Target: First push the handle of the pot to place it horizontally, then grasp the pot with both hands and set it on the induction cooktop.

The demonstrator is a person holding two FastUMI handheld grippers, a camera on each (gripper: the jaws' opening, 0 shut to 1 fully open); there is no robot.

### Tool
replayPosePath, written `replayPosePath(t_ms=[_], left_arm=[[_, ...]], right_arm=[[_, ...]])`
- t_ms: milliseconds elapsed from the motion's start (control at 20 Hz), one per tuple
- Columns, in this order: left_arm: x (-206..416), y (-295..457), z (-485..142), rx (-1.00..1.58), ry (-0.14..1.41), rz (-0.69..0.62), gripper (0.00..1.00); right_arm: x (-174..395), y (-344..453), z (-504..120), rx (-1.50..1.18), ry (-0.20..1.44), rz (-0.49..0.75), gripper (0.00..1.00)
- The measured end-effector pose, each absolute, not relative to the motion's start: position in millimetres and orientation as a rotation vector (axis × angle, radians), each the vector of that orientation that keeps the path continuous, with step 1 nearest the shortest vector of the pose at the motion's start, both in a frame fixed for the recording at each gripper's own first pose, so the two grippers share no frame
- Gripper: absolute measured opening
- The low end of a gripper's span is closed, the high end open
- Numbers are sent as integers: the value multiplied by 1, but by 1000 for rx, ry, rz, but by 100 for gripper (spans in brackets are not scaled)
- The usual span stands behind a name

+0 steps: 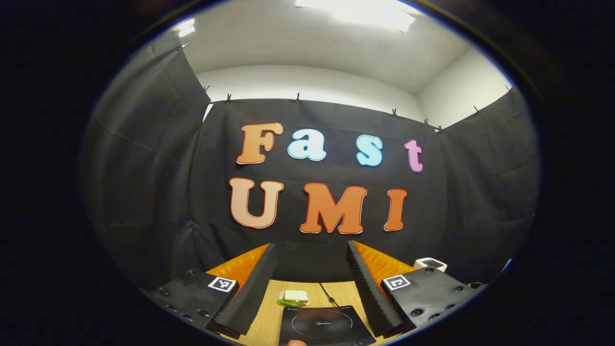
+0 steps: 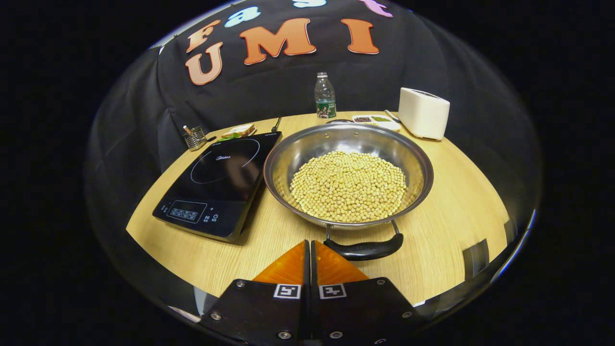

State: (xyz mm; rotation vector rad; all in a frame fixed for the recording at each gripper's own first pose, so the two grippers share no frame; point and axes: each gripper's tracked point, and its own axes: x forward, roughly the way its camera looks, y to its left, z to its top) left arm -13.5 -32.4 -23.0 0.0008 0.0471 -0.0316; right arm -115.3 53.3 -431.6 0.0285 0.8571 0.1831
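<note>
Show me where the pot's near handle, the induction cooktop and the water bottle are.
pot's near handle [image 2: 365, 249], right gripper view, black grip's middle.
induction cooktop [image 2: 218, 180], right gripper view, glass top.
water bottle [image 2: 325, 98], right gripper view, body above label.

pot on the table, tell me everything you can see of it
The pot is a wide, shallow, shiny metal pan, upright on the wooden table, holding a heap of pale yellow beans. A black loop handle on wire brackets juts from its near rim. It sits just right of the induction cooktop, not on it. The right gripper, shut, is close to the handle.
</note>
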Motion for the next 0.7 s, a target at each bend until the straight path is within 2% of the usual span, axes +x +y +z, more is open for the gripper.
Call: replayPosePath(t_ms=[150,200,550,700], left_arm=[[-16,-40,-25,-13,57,-47,98],[-16,-43,-25,-17,59,-55,95],[-10,-39,-22,-4,52,-43,98],[-5,-43,-29,-11,68,-47,95]], right_arm=[[-115,50,-432,4,854,179,0],[-114,47,-433,5,857,176,0],[-110,18,-434,22,859,118,0],[-103,2,-436,26,860,85,0]])
